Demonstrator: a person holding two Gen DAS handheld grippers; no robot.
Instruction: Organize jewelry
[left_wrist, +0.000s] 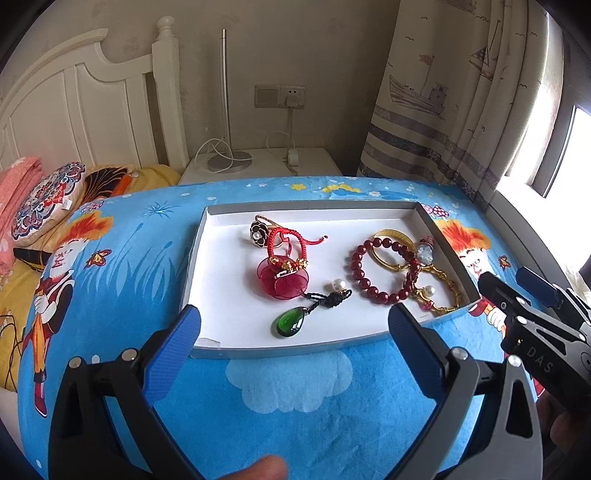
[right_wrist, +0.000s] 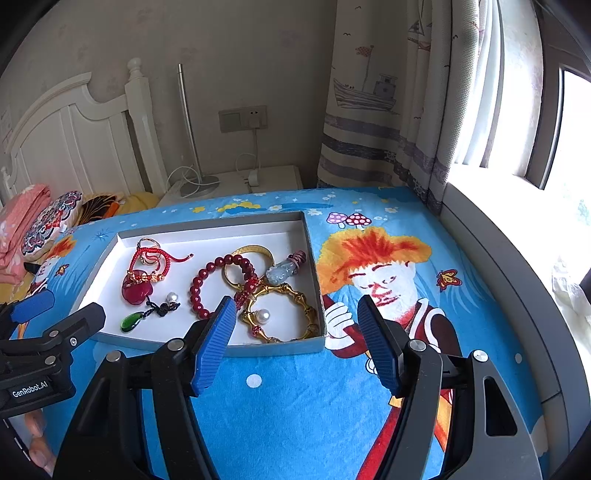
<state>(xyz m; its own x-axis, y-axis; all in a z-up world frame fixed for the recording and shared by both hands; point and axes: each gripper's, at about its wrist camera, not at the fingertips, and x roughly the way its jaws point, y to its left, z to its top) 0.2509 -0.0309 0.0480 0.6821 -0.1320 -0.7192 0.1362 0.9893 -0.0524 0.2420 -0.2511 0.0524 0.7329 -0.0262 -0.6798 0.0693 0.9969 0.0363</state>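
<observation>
Mostly a tangling risk: empty grippers over a crowded tray

Both grippers hover above the bed with nothing between their pads. The left gripper (left_wrist: 293, 325) stands wide apart in front of the tray's (left_wrist: 273, 349) near wall; the right gripper (right_wrist: 297, 343) is parted less widely, over that tray's near right corner.

Inside the tray the jewelry lies in two knots. On the right, the dark red bead bracelet (left_wrist: 373, 273) overlaps a gold bangle (left_wrist: 393, 236) and touches a gold bamboo-style bracelet (right_wrist: 282, 314) with a pearl; a pale stone charm (right_wrist: 282, 271) rests against them. On the left, a red cord bracelet (left_wrist: 286, 243) lies across a red flower piece (left_wrist: 282, 278), with a green pendant (left_wrist: 288, 323) on a black cord just beside it.

Lifting any one piece would likely drag its neighbours along. The shallow tray sits on soft bedding, so a downward push could tip it, and a loose pearl (left_wrist: 339, 284) might roll away.
</observation>
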